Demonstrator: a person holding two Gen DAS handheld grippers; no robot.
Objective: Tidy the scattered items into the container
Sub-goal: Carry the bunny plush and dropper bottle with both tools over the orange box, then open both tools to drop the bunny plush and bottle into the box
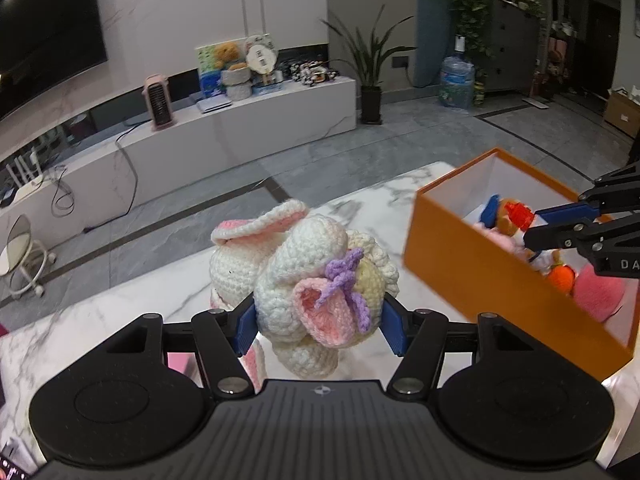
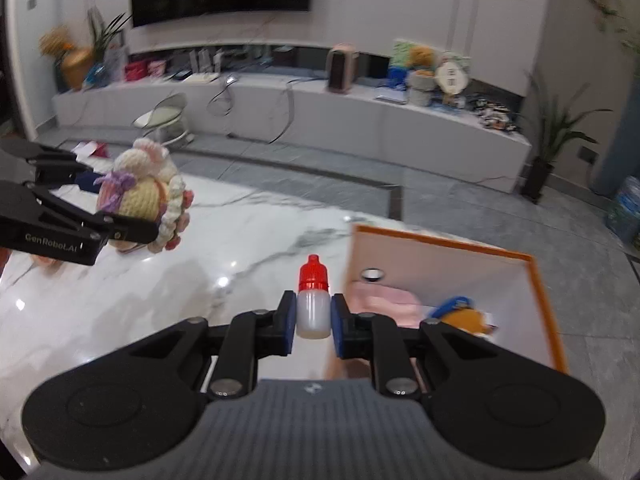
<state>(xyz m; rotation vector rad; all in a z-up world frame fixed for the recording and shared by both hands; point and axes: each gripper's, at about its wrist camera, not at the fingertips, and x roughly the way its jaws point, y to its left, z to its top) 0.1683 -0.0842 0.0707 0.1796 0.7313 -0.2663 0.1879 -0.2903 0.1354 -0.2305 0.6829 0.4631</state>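
My left gripper (image 1: 320, 326) is shut on a white and pink crochet bunny toy (image 1: 316, 280) with a purple bow, held above the marble table (image 1: 132, 308). The same toy (image 2: 144, 196) shows in the right wrist view, clamped in the left gripper (image 2: 120, 208) at the left. My right gripper (image 2: 313, 318) is shut on a small white dropper bottle (image 2: 313, 304) with a red cap, upright, just left of the orange box (image 2: 540, 300). From the left wrist view the box (image 1: 472, 272) stands to the right, with the right gripper (image 1: 532, 224) and the bottle's red cap (image 1: 519, 213) over its opening.
Inside the box lie a pink soft item (image 2: 384, 304), a blue and orange toy (image 2: 464, 312) and an orange ball (image 1: 562, 278). A pink round item (image 1: 600, 294) sits at its near end. Beyond the table are grey floor, a low white TV bench (image 2: 360, 120) and a potted plant (image 1: 370, 80).
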